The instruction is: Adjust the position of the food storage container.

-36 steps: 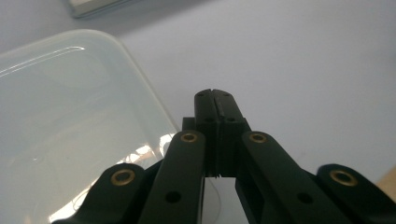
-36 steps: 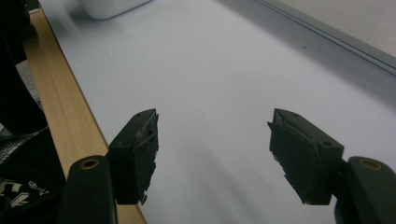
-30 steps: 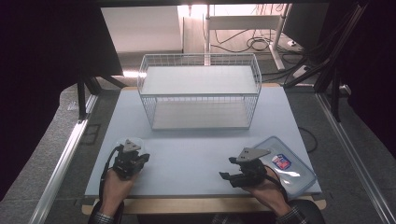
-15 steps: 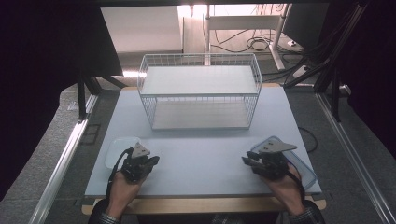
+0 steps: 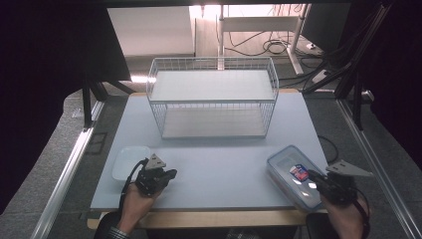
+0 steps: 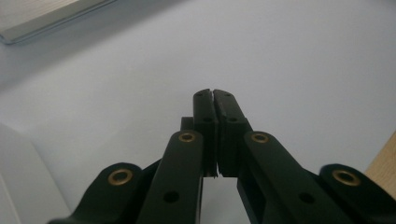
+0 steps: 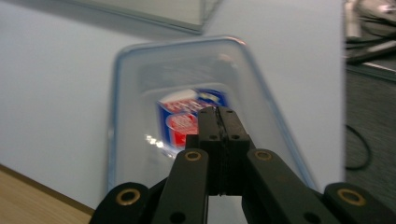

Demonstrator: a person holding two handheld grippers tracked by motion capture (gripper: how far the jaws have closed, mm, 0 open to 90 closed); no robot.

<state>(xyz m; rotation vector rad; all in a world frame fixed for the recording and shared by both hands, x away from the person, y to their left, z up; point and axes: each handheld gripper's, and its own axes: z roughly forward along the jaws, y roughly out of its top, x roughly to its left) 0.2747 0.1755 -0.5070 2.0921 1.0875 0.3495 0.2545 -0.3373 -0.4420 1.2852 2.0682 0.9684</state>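
Both grippers are black. The left gripper (image 5: 169, 174) carries a grey three-cornered plate on top at 12 o'clock, with a black cable looping off at 8 o'clock. The right gripper (image 5: 312, 175) bears a like plate. Brass-ringed holes stud the jaw links. A checked cuff (image 5: 115, 233) shows at the left wrist.

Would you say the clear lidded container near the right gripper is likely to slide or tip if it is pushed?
The clear container is low, wide and flat on the table, so it would probably slide rather than tip. Its glossy lid looks slippery. It seems nearly empty, so likely light.
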